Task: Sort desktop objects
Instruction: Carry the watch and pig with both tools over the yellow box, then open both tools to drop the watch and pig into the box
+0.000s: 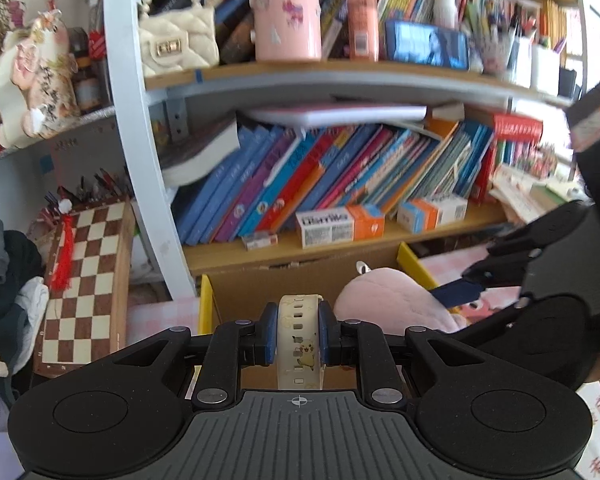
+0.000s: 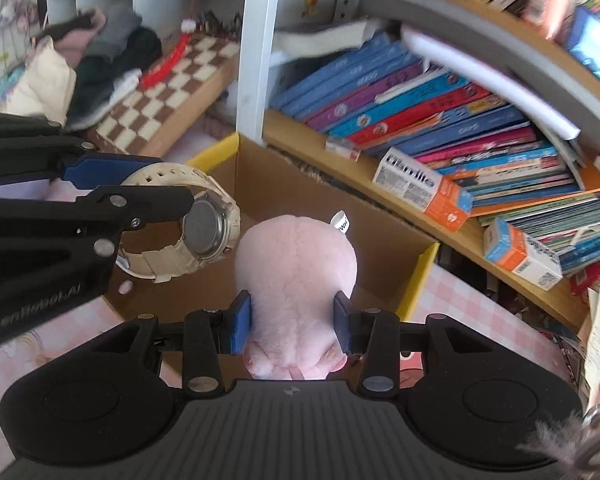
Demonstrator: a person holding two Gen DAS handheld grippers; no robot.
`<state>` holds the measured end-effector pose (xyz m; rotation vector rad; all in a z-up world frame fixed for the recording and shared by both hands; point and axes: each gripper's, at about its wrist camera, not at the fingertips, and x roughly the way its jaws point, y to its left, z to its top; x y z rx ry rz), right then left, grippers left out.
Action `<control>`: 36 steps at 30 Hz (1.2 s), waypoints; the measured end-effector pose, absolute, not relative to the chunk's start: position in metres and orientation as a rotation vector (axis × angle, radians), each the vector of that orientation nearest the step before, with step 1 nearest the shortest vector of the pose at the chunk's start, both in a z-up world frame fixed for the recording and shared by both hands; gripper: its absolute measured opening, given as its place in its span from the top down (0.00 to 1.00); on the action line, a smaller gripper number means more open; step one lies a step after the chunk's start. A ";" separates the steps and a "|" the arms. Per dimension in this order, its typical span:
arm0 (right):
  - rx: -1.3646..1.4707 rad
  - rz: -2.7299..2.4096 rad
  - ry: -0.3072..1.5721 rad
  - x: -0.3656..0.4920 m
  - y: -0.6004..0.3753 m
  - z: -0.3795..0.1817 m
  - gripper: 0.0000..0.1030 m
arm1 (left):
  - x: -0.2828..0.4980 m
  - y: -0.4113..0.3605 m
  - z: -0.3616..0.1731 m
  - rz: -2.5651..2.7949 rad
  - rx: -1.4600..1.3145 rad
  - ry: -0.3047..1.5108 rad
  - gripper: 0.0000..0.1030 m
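My left gripper (image 1: 298, 336) is shut on the strap of a cream-white wristwatch (image 1: 299, 316) that carries a small yellow cartoon figure. The right wrist view shows the same watch (image 2: 204, 228) hanging from the left gripper (image 2: 160, 184) over the left part of an open cardboard box (image 2: 300, 184). My right gripper (image 2: 292, 322) is shut on a pink plush toy (image 2: 296, 260), its blue pads pressing both sides, above the box's middle. From the left wrist view the plush (image 1: 384, 300) and the right gripper (image 1: 472, 286) are to the right, over the box (image 1: 260, 284).
Behind the box a wooden shelf (image 1: 284, 254) holds slanted books (image 1: 320, 176) and small orange-and-white cartons (image 1: 340, 226). A chessboard (image 1: 84, 280) leans at the left beside a pile of clothes (image 1: 4, 280). A pink tablecloth (image 2: 472, 304) covers the desk.
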<state>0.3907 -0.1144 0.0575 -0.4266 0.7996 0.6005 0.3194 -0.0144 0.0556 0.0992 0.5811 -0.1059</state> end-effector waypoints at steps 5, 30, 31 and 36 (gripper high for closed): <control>-0.459 0.615 0.851 0.414 -0.107 0.037 0.61 | 0.332 -0.020 0.040 -0.105 0.137 0.623 0.82; -0.541 0.653 0.972 0.456 -0.093 -0.012 0.59 | 0.366 -0.024 -0.022 -0.061 0.167 0.820 0.82; -0.540 0.654 0.972 0.457 -0.093 -0.013 0.59 | 0.366 -0.025 -0.023 -0.059 0.169 0.823 0.82; -0.529 0.651 0.971 0.459 -0.095 -0.015 0.56 | 0.366 -0.027 -0.025 -0.053 0.165 0.832 0.81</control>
